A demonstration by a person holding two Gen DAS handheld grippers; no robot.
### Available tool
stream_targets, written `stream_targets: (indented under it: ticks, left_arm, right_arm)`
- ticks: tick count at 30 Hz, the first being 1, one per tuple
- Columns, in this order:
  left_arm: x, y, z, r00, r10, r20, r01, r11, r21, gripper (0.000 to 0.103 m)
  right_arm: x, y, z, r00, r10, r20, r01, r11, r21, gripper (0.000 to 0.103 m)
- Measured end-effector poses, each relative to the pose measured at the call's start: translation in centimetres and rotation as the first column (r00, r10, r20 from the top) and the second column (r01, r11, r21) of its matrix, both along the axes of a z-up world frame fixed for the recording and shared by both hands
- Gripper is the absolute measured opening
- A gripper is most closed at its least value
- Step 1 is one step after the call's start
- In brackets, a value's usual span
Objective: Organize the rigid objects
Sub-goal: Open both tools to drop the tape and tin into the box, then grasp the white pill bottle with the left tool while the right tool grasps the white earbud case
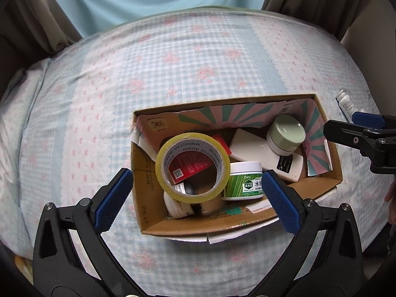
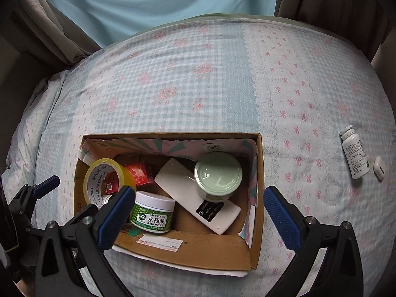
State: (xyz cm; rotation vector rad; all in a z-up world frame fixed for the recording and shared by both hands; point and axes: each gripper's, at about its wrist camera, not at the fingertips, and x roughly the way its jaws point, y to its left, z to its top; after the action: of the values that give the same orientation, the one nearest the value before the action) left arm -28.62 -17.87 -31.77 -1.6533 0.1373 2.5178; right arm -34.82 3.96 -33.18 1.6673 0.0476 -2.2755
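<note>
Nearest the left wrist camera, the left gripper [image 1: 198, 198] stands spread as wide as it goes, its blue pads [image 1: 113, 198] straddling the near end of the cardboard box [image 1: 173, 225] with nothing between them and nothing touched. The right gripper [image 2: 198, 212] is likewise released and empty, one pad [image 2: 115, 216] in front of the box's near-left corner and the other out over the bedspread [image 2: 198, 86] past the box's right wall.

Inside the box [image 2: 198, 247], seen from the left wrist, a roll of yellow tape [image 1: 193, 167] leans on edge at the near-left, propped over a red packet [image 1: 190, 165] and a white round case [image 1: 177, 206]. Just right of it stands a green-and-white jar [image 1: 243, 180]. Behind that a long white flat device [image 1: 262, 157] lies diagonally, with a pale green lidded jar [image 1: 285, 133] resting on it toward the far-right corner. The box's inner flaps show a pink and teal sunburst print.

The right wrist view shows the jar's label [image 2: 154, 216] more fully. It also takes in a white pill bottle [image 2: 355, 154] lying on the bedspread well to the right of the box, with a small white capsule-shaped case [image 2: 379, 167] just beside it. The left wrist view catches only the bottle's top [image 1: 345, 105], behind the right gripper's finger [image 1: 346, 133] at the frame edge.

Farthest off, beyond the bed, hang a pale blue curtain [image 1: 153, 2] and brown drapes [image 1: 304, 0].
</note>
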Motion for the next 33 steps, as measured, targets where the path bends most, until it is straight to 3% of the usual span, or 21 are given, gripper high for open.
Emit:
stream_targets:
  ticks: [5,8,17,22,25,33]
  left_arm:
    - [2.7,1.2,4.9,0.999,0.029,-0.027,-0.030,0.999,-0.023,0.103]
    - [4.4,2.9,7.5,0.998,0.045,-0.037,-0.045,0.999,0.012,0.103]
    - [8.2,12.9,12.6,0.996,0.046,-0.071,-0.041,0.996,0.079,0.103]
    - [7.5,19.5,13.5,0.998,-0.004,-0.070,0.011,0.995,0.097,0.103]
    - [6.2,23.9,13.3,0.998,-0.038,-0.054,0.045,0.991,0.123,0.103]
    - [0.8,34.7,10.1,0.996,-0.078,0.034,0.071,0.982,0.175,0.103]
  right_arm:
    - [2.8,2.2,4.1,0.998,0.052,-0.025,-0.051,0.999,0.017,0.103]
    - [4.4,4.8,6.3,0.999,0.052,-0.018,-0.051,0.999,0.005,0.103]
    - [7.9,15.8,11.4,0.999,0.004,-0.049,-0.001,0.998,0.055,0.103]
    - [8.5,22.6,13.1,0.994,-0.065,-0.091,0.075,0.991,0.114,0.103]
    - [7.9,27.2,13.6,0.982,-0.157,-0.102,0.166,0.982,0.087,0.103]
    - [2.9,37.3,12.2,0.937,-0.347,-0.033,0.349,0.936,0.039,0.103]
